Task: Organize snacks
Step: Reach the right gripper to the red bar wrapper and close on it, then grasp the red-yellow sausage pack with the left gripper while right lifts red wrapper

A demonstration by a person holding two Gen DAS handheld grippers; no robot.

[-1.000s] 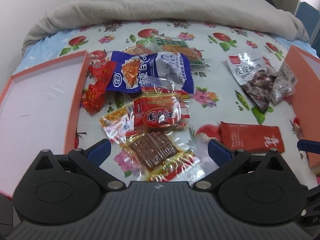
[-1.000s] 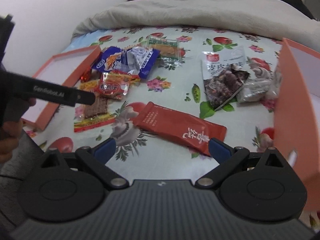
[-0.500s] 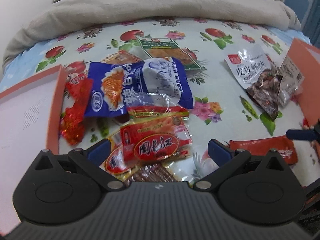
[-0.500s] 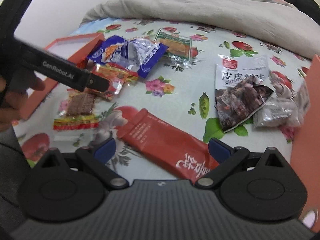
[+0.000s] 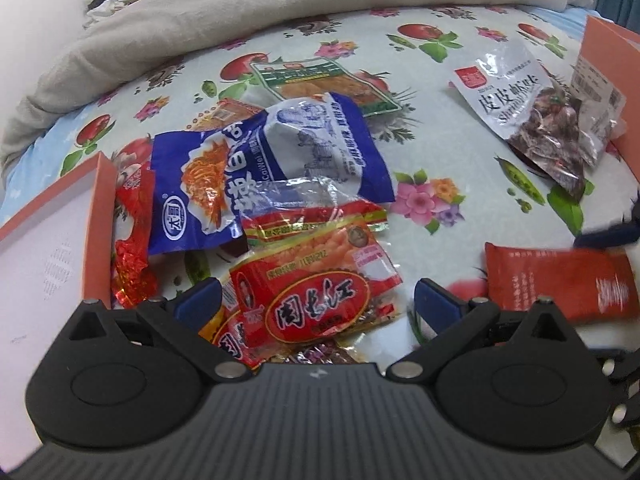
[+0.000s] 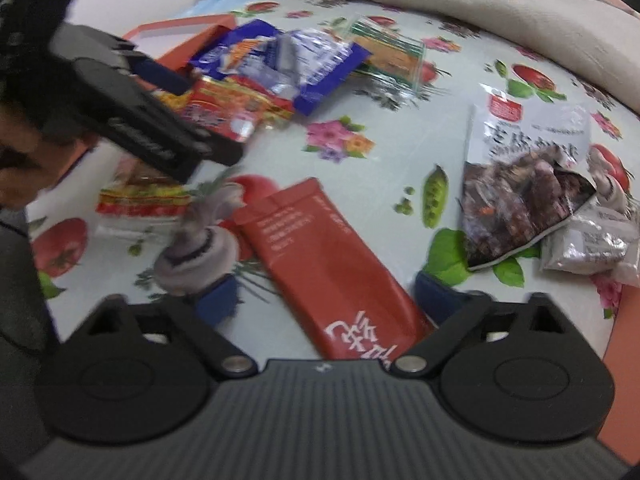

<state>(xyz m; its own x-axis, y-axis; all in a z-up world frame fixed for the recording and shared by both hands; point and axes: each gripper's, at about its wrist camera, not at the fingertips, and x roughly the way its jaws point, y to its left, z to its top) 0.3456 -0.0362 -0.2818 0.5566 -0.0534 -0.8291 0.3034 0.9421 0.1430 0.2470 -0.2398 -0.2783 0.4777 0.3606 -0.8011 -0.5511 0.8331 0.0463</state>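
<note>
Left gripper (image 5: 318, 300) low over the snack pile, jaws spread wide, blue tips either side of a red-and-yellow peanut packet (image 5: 316, 280) with a red oval label in white characters; no grip on it. That packet lies on top of other red and yellow wrappers, slightly crumpled, clear plastic at its edges. Just behind it, a big blue-and-white pouch (image 5: 264, 172), shiny and puffed, leans over a red foil packet (image 5: 132, 248) that sits against the wall of the orange tray (image 5: 96, 216) on the left. Farther back, a green-bordered clear packet (image 5: 316, 80) lies flat on the flowered bed sheet (image 5: 440, 152).

Right gripper (image 6: 326, 300) also wide open, straddling the long dark-red sachet (image 6: 324, 256), which lies flat and diagonal on the sheet with white characters at its near end. The fingertips sit beside its edges; contact is unclear in the blur. To the right, a silver bag of dark shrimp snacks (image 6: 520, 184) overlaps a smaller silver packet (image 6: 592, 240), close to the orange tray edge (image 6: 624, 340) on that side. A beige blanket (image 5: 320, 4) is bunched across the far end of the bed.
</note>
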